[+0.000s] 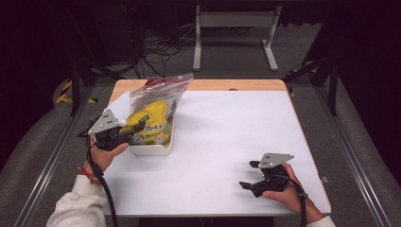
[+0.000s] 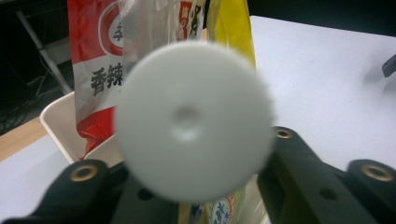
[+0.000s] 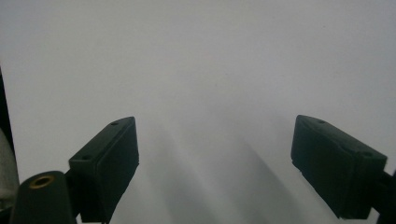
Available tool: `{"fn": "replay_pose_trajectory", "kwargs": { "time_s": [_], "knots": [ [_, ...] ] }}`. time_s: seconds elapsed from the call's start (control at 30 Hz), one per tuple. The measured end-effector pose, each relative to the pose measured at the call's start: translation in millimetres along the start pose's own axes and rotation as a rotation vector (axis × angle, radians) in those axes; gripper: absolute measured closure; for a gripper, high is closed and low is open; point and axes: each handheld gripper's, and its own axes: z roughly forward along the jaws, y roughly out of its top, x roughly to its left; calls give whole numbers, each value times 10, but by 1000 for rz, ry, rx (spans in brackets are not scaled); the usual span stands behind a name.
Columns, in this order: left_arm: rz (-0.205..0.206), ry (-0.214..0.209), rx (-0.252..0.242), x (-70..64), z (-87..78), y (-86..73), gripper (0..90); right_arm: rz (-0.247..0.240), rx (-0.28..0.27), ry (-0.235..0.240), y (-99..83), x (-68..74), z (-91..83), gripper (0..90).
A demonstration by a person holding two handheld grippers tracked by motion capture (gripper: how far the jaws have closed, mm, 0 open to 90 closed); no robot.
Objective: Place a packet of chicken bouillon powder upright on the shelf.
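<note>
Risk is that the left claw (image 1: 140, 126), closed on a white round object (image 2: 194, 122), tips the white tray (image 1: 150, 149) while the right claw (image 1: 250, 174) rests wide open and empty.

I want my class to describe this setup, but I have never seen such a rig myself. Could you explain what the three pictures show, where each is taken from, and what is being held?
No machine works here: a person holds a two-jaw hand tool in each hand.

The high view looks down on a white-covered table from above the person's side. On it stands a white tray with snack packets and a clear plastic bag.

The left tool is at the tray, against the yellow packet. Its own camera looks along its jaws; a blurred white disc sits very close to the lens between them, so whether they grip anything cannot be told.

The right tool rests apart near the table's front right. Its camera shows both jaws wide open over bare white surface.
</note>
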Motion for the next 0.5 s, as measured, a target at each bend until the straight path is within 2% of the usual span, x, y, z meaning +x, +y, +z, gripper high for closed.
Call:
{"fn": "replay_pose_trajectory", "kwargs": {
  "time_s": [0.1, 0.2, 0.33, 0.4, 0.5],
  "knots": [
    [2, 6, -33, -26, -46, 16, 670, -1, -5, -5, 3, 1, -17, 146],
    [4, 31, -33, -76, -95, 29, 596, -9, -9, -17, 8, 5, -36, 146],
    [0, 38, -50, -123, -164, 34, 532, -17, -23, -41, 24, 16, -77, 146],
    [21, 54, -49, -160, -215, 41, 496, -24, -34, -54, 36, 24, -106, 147],
    [15, 71, -46, -220, -238, 36, 427, -29, -39, -58, 40, 34, -121, 147]
  ]
}}
